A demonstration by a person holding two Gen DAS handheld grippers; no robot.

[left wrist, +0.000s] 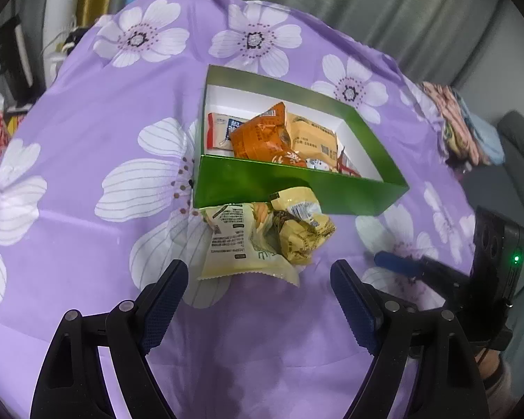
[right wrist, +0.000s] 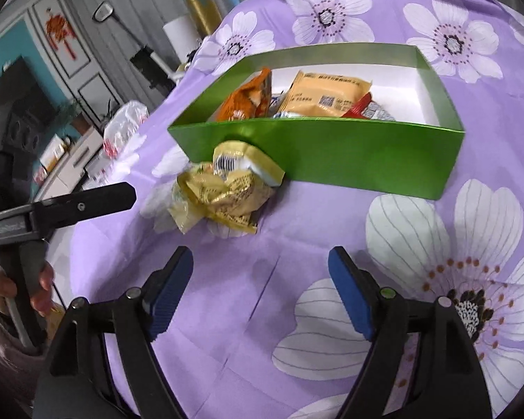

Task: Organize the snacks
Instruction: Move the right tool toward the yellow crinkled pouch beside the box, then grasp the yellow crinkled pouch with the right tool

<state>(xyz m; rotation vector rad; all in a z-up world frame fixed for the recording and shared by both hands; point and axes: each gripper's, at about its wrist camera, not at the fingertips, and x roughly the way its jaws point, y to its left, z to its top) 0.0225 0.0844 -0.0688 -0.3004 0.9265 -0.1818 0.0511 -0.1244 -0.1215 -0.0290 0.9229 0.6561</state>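
Observation:
A green box (left wrist: 262, 185) with a white inside stands on the purple flowered cloth and holds several snack packets, among them an orange one (left wrist: 262, 136) and a tan one (left wrist: 314, 138). It also shows in the right wrist view (right wrist: 366, 150). Two yellow snack packets lie outside against its near wall: a pale flat one (left wrist: 237, 244) and a crumpled one (left wrist: 300, 227), also in the right wrist view (right wrist: 227, 192). My left gripper (left wrist: 258, 276) is open and empty just short of them. My right gripper (right wrist: 260, 265) is open and empty, to the right of them.
The cloth-covered table (left wrist: 87, 209) falls away at its rounded edges. Folded fabrics (left wrist: 464, 129) lie at the far right edge. A plastic bag (right wrist: 125, 118) sits at the left edge, with furniture beyond. The left gripper's finger (right wrist: 87, 202) reaches in from the left.

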